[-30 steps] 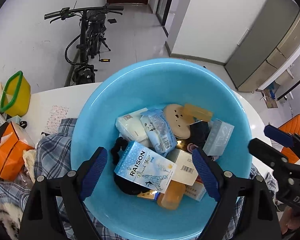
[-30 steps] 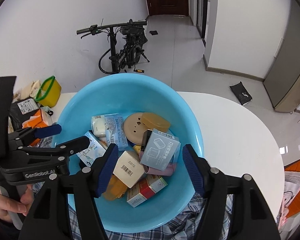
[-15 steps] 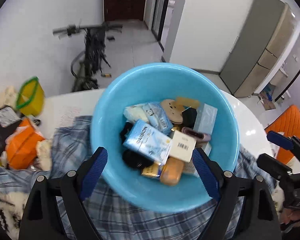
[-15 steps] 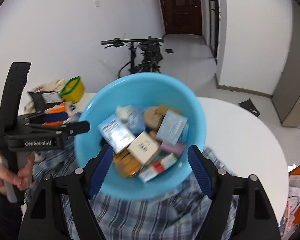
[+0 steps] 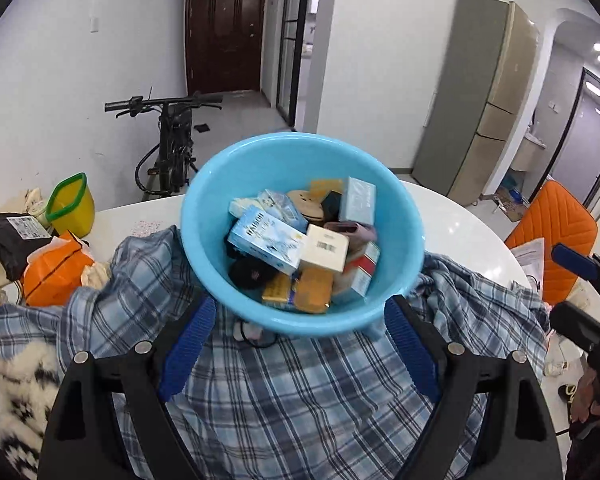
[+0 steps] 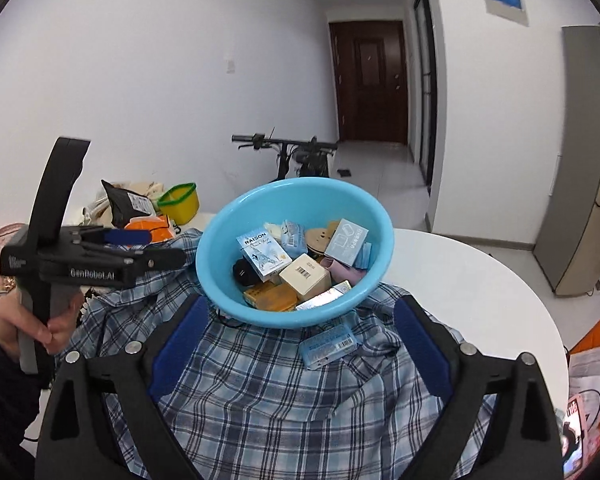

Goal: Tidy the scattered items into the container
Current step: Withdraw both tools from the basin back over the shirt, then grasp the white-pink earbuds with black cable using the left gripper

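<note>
A light blue plastic basin [image 5: 400, 240] [image 6: 220, 280] sits on a blue plaid shirt [image 5: 300, 392] [image 6: 260, 392] on the white round table. It holds several small boxes and packets, among them a blue RAISON box [image 5: 266, 244] [image 6: 262, 254] and a white barcoded box [image 5: 326, 248] [image 6: 306, 278]. A clear blue packet [image 6: 328, 346] lies on the shirt just outside the basin's near rim. A hair tie [image 5: 256, 334] lies on the shirt under the rim. My left gripper [image 5: 300, 354] and right gripper [image 6: 296, 344] are both open and empty, held back from the basin.
At the table's left are a yellow tub with a green rim [image 5: 68, 206] [image 6: 180, 202], an orange pack [image 5: 54, 270] and a black bag [image 5: 12, 236]. A patterned knit [image 5: 8, 392] lies near left. An orange chair [image 5: 556, 232] stands right. A bicycle [image 5: 172, 148] is behind.
Both grippers have pulled back and up from the basin, which now looks smaller and farther. The shirt in front of it and the blue packet have come into view.
</note>
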The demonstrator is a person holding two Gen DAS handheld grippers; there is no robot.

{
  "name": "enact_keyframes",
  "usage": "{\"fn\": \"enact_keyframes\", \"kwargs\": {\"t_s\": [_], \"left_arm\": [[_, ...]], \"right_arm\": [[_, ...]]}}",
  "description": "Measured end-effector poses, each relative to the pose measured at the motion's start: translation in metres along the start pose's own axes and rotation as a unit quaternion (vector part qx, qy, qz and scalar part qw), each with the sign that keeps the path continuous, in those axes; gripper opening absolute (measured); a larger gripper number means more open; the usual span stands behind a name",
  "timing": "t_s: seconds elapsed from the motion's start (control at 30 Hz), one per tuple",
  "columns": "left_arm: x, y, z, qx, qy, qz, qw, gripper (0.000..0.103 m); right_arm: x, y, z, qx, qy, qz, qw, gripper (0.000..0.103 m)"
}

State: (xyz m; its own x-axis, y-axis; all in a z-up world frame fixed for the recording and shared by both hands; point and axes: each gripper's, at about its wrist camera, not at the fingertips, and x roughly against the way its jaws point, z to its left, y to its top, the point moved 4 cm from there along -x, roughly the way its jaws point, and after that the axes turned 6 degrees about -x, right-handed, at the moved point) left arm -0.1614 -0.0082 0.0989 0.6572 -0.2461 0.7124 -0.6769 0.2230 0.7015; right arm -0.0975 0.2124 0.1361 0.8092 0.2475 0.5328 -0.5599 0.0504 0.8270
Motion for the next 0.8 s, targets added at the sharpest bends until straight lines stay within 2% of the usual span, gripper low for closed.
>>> {"fn": "enact_keyframes", "kwargs": {"t_s": [0.1, 0.23, 0.33, 0.4, 0.47, 0.57, 0.67, 0.8], "left_arm": [[0.002, -0.012, -0.007, 0.000, 0.013, -0.017, 0.9998, 0.089], [0.004, -0.029, -0.014, -0.005, 0.033, -0.064, 0.9974, 0.089], [-0.006, -0.043, -0.019, -0.013, 0.053, -0.073, 0.9958, 0.089], [-0.016, -0.053, -0.021, -0.007, 0.041, -0.075, 0.9964, 0.089], [-0.023, -0.061, -0.023, 0.006, 0.012, -0.078, 0.9968, 0.089], [-0.030, -0.069, -0.021, 0.040, -0.008, -0.080, 0.9960, 0.090], [-0.031, -0.073, -0.018, 0.058, -0.006, -0.091, 0.9941, 0.103], [-0.031, -0.075, -0.017, 0.052, 0.006, -0.103, 0.9933, 0.103]], "right_arm": [[0.002, -0.014, -0.003, -0.003, -0.008, -0.014, 1.000, 0.093], [-0.002, -0.035, -0.008, -0.006, -0.011, -0.037, 0.999, 0.093], [-0.014, -0.050, -0.015, -0.008, -0.017, -0.033, 0.999, 0.093], [-0.020, -0.059, -0.020, -0.007, -0.029, -0.039, 0.999, 0.093], [-0.020, -0.066, -0.023, -0.009, -0.036, -0.046, 0.998, 0.093], [-0.020, -0.070, -0.029, -0.022, -0.034, -0.056, 0.998, 0.103], [-0.010, -0.070, -0.035, -0.037, -0.023, -0.093, 0.995, 0.103], [-0.007, -0.071, -0.037, -0.020, -0.061, -0.111, 0.992, 0.103]]}}
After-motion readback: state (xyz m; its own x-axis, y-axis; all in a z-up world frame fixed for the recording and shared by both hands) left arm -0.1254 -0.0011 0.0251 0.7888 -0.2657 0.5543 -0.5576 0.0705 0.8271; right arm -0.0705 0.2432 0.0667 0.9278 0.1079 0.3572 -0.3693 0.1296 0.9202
